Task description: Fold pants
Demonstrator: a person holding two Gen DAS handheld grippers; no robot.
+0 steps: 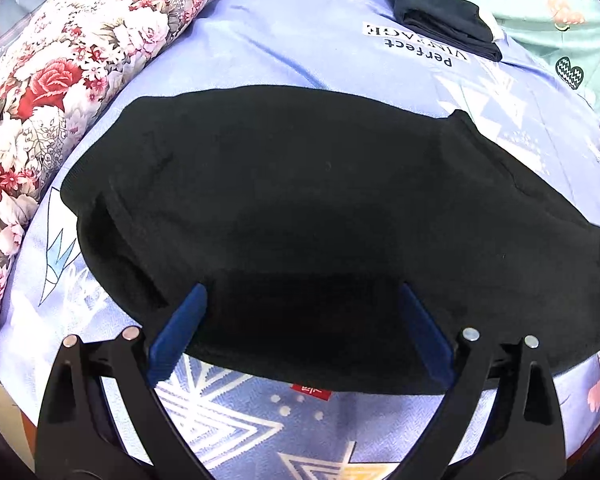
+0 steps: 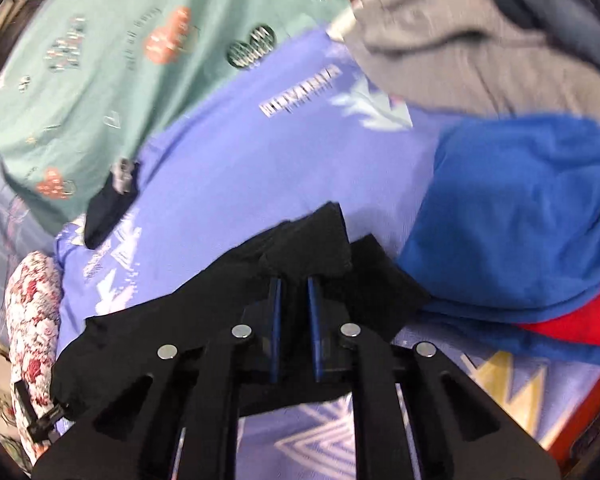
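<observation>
Honestly, the right gripper [image 2: 296, 292] is the one doing the work here: its blue pads [image 2: 275, 320] are pinched nearly together with a bunched corner of the black pants [image 2: 308, 240] between them, so I'd call that a grip on the cloth. From the tips, the fabric rises toward 12 o'clock in a floppy peak and spreads out to 8 o'clock across the lilac bedsheet [image 2: 220, 152]. The shot is blurry, so I can't tell how many layers are in the pinch.

The left gripper [image 1: 300, 320] is spread wide, jaws well apart, holding nothing. In its view the near hem sits between the two fingers [image 1: 178, 332], and the rest of the pants [image 1: 300, 200] fills everything from 9 to 3 o'clock, lying mostly flat.

My take on doing this fold well:
- Check that both layers are in the right pinch before lifting, or the under layer will trail.
- Get the left claw onto the matching hem corner, so the edge travels level.
- Carry it low and over, not high, to keep creases out.

Further out: a blue garment [image 2: 520, 220] with a red one [image 2: 580, 320] under it at 3 o'clock of the right claw, very near the pants. Keep the swing clear of those. There's a folded dark piece [image 1: 444, 20] at 1 o'clock in the left view, and a floral quilt [image 1: 80, 48] at 10.
</observation>
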